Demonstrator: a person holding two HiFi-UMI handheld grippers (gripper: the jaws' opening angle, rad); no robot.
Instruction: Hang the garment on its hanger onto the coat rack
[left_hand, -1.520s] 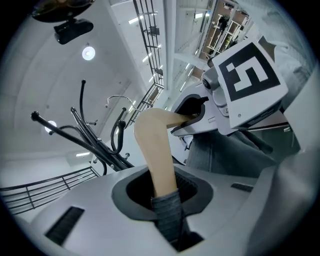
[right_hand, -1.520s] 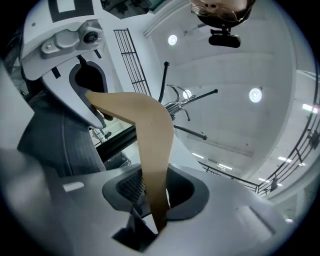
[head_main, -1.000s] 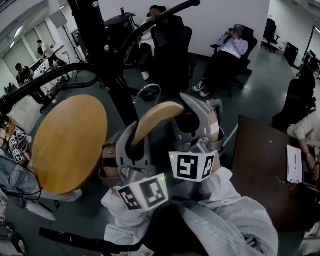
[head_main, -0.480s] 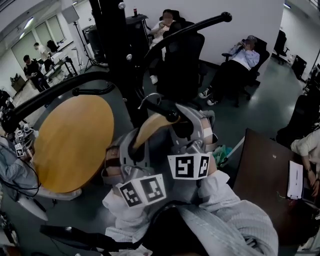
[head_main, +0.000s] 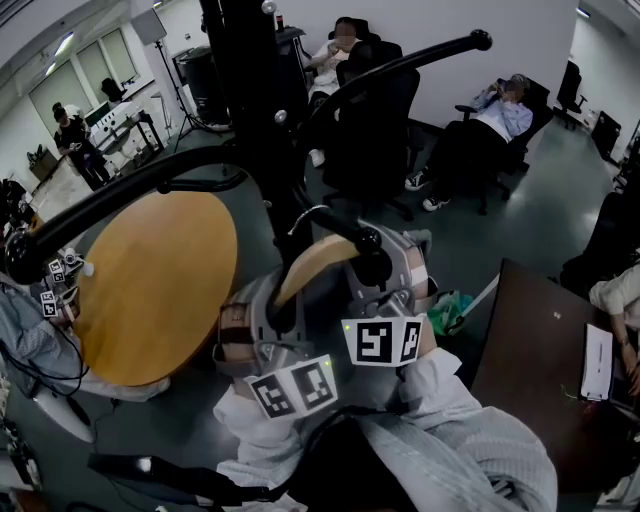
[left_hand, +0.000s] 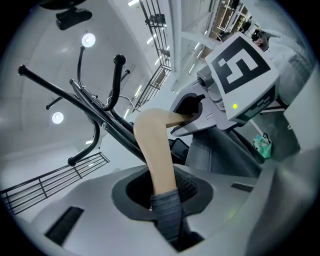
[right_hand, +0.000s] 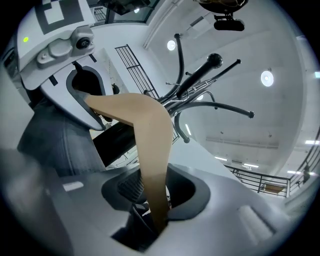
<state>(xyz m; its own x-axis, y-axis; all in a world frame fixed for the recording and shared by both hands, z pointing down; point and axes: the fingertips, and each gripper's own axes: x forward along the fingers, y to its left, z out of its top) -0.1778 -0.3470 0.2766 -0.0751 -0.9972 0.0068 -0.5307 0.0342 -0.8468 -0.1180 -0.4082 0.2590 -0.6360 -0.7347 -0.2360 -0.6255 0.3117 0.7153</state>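
I hold a wooden hanger (head_main: 312, 262) up against the black coat rack (head_main: 248, 90), one arm of it in each gripper. My left gripper (head_main: 268, 318) is shut on the hanger's left arm (left_hand: 156, 150), where a strip of grey garment (left_hand: 168, 218) wraps the wood. The right arm (right_hand: 150, 145) is clamped in my right gripper (head_main: 388, 285), and grey cloth (right_hand: 52, 142) hangs beside it. The metal hook (head_main: 303, 216) sits right by a short rack arm with a ball end (head_main: 370, 264). Whether it rests on that arm I cannot tell.
Long curved rack arms (head_main: 400, 65) (head_main: 110, 195) reach out to the right and left above my grippers. A round wooden table (head_main: 150, 290) stands at the left, a dark desk (head_main: 530, 340) at the right. People sit in office chairs (head_main: 375, 120) behind the rack.
Both grippers and the hanger have come closer to the rack pole. The hook, earlier apart from the short ball-ended arm, now lies right against it.
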